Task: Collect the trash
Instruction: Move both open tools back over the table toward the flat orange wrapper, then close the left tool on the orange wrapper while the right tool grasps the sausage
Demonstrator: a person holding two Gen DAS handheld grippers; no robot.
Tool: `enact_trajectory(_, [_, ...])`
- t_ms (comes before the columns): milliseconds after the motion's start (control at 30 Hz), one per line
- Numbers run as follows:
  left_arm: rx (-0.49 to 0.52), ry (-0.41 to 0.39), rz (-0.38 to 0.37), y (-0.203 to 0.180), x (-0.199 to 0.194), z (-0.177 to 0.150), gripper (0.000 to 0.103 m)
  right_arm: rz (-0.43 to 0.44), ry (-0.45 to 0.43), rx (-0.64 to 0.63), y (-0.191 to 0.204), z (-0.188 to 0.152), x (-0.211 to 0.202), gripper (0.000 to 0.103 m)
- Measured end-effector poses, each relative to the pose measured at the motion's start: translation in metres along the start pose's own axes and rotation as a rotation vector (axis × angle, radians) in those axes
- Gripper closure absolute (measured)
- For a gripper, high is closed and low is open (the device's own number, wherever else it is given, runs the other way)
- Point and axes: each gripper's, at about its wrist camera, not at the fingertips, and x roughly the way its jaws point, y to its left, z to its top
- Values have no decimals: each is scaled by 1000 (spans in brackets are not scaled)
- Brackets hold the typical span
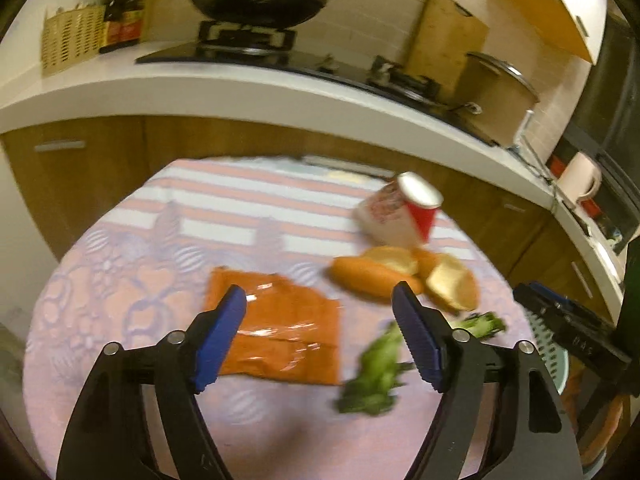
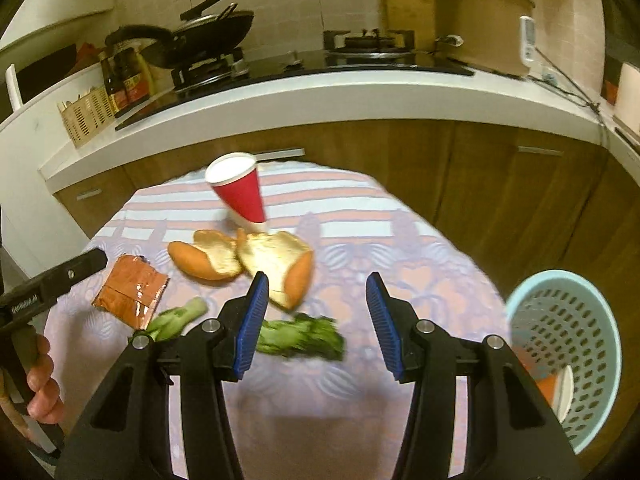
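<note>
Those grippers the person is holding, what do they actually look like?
Each gripper, left and right, has two black plastic arms with silver pivot bolts, ending in ribbed blue fingers. Seen side-on, the left one bears small white lettering on its black body, above a handle the hand grips.

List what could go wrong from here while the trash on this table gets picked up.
1. The red paper cup leans tilted near the table's far edge; a nudge could roll it off.
2. The orange wrapper lies flat, so the open left gripper may slip on it.
3. The basket sits beside the table; drops could miss it.
</note>
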Motion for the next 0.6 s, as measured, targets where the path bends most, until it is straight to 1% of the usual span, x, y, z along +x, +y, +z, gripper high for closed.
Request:
enact_trajectory(133, [12, 46, 35, 14, 13, -9, 23, 17, 19, 7, 9, -2, 20, 53])
enact_trajectory(233, [35, 72, 63, 13, 24, -14, 23, 26, 32, 8, 14, -4, 32, 52])
enact_trajectory(367, [66, 87, 83, 9, 32, -19, 19, 12, 31, 9, 15, -5, 39, 40])
enact_trajectory(400, [71, 90, 84, 8, 34, -20, 18, 9, 33, 9, 15, -5, 41, 39])
enact_trajectory(500, [84, 95, 90, 6, 38, -21, 16, 16, 51, 7, 15, -4, 47, 32])
enact_trajectory(533, [89, 95, 91, 6, 38, -21, 16, 17, 57, 6, 16, -3, 49, 27])
enact_trajectory(600, [93, 98, 98, 6, 39, -22, 16, 14, 71, 1, 17, -3, 54, 25])
